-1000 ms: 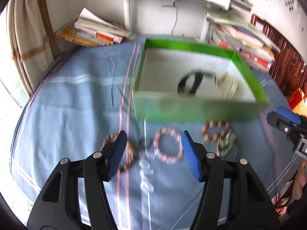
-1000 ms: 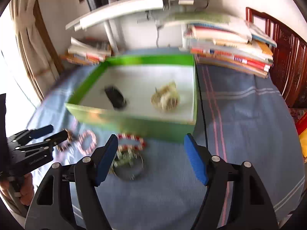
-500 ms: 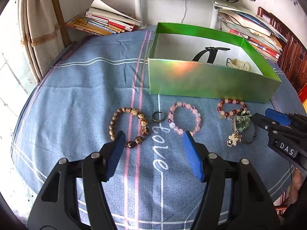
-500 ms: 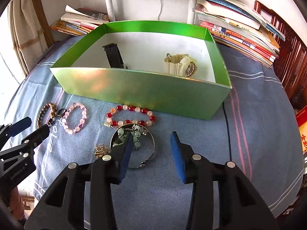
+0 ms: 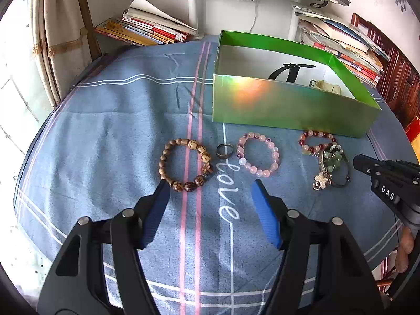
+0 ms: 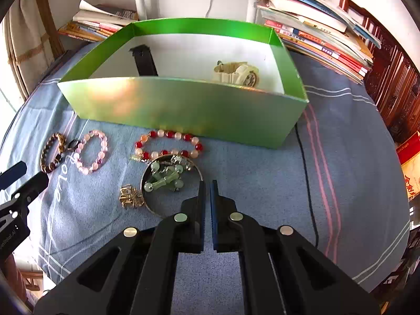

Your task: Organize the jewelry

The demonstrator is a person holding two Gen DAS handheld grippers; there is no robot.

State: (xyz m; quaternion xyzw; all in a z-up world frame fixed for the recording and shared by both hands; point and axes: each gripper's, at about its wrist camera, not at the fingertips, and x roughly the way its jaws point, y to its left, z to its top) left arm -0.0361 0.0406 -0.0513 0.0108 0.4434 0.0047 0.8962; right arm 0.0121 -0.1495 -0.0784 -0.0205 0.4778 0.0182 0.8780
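Note:
Several pieces lie in a row on the blue cloth in front of a green box (image 5: 288, 105): a brown wooden bead bracelet (image 5: 162, 162), a dark ring (image 5: 218, 151), a pink bead bracelet (image 5: 242, 161), a red and white bead bracelet (image 6: 168, 134), and a metal bangle with green charms (image 6: 165, 176) and a gold flower charm (image 6: 130, 197). My right gripper (image 6: 207, 183) is shut on the bangle's right rim. My left gripper (image 5: 211, 183) hovers just short of the wooden and pink bracelets. Its jaws are opening, and only cloth lies between them.
Inside the box (image 6: 183, 107) lie a black strap (image 6: 144, 63) and a cream watch (image 6: 236, 72). Stacks of books (image 6: 315, 34) sit behind the box on both sides. A black cable (image 6: 307, 183) runs over the cloth to the right. White desk legs stand at the back.
My right gripper came down over the bangle's right rim and its jaws closed from wide apart to together. The left gripper drew back a little from the box.

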